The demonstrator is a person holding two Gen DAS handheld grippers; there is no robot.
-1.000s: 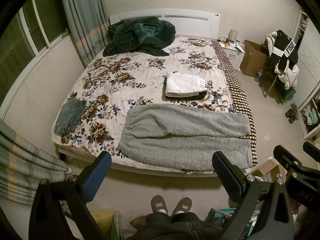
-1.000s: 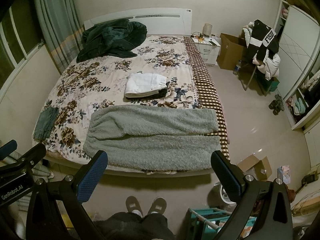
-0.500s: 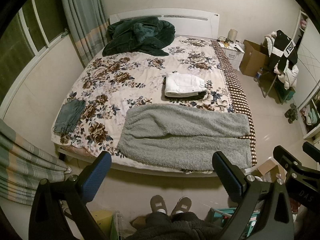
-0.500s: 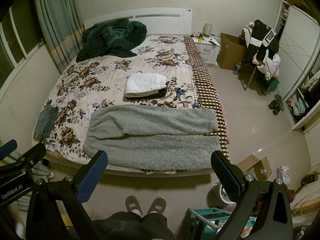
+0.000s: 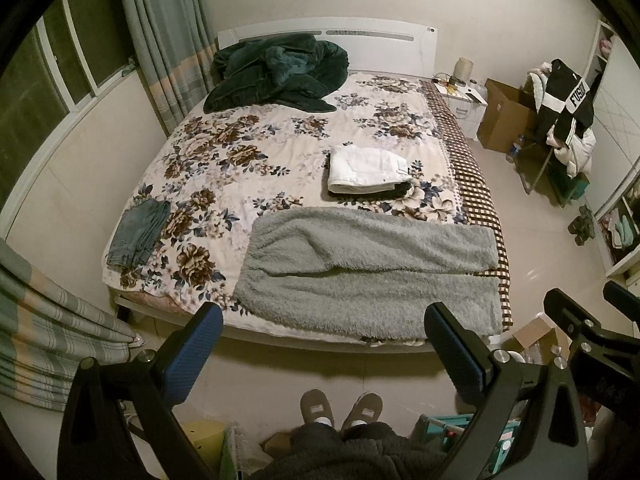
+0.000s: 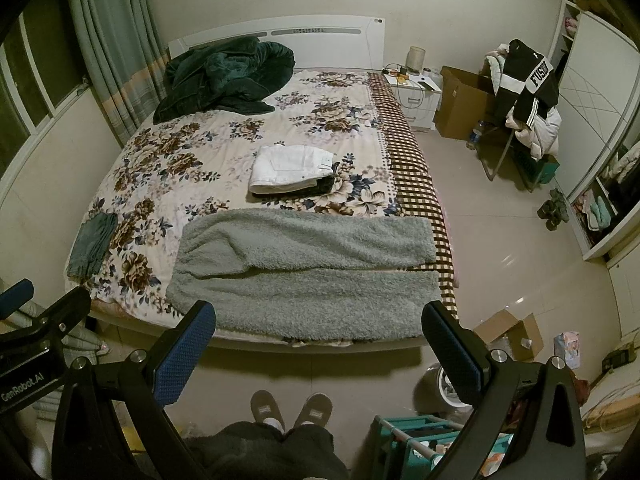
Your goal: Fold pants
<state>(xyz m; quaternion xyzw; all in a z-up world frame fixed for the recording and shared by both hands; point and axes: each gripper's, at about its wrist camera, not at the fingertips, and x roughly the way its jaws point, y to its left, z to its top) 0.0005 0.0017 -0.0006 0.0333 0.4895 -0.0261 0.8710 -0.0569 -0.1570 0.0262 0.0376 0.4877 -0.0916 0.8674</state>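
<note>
You hold both the left gripper (image 5: 320, 354) and the right gripper (image 6: 318, 350) spread, empty, short of the bed (image 5: 248, 152), whose near edge carries the flat grey fleece pants (image 5: 368, 272), ready for folding.

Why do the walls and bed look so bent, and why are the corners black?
Left wrist view: a fisheye lens bows the bed and walls and leaves dark corners; the light is dim and yellowish, and the grey fleece pants show clearly. Right wrist view: the same bending, with small glare spots on the floor tiles and a shadow under the bed edge.
</note>
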